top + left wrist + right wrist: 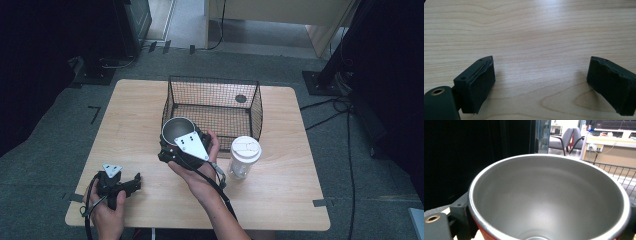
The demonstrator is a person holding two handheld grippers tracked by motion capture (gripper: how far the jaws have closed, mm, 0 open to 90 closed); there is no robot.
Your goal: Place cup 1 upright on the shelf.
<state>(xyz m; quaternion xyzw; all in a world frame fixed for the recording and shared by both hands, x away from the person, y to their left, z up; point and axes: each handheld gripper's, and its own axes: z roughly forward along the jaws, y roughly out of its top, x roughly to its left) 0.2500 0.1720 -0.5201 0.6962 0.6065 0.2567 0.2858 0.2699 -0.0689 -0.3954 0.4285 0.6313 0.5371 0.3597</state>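
A metal cup (176, 130) with a steel inside and a red outer wall (485, 232) is held between the jaws of my right gripper (181, 145), at the front left corner of the black wire basket (212, 107). In the right gripper view the cup's rim (549, 195) spans the frame, mouth toward the camera. My left gripper (131, 184) rests near the table's front left, open, its two black pads (482, 82) wide apart over bare wood.
A clear plastic cup with a white lid (244, 156) stands upright just right of my right hand, in front of the basket. The wooden table (135, 115) has bare room on its left half. Cables and stand bases lie on the floor around it.
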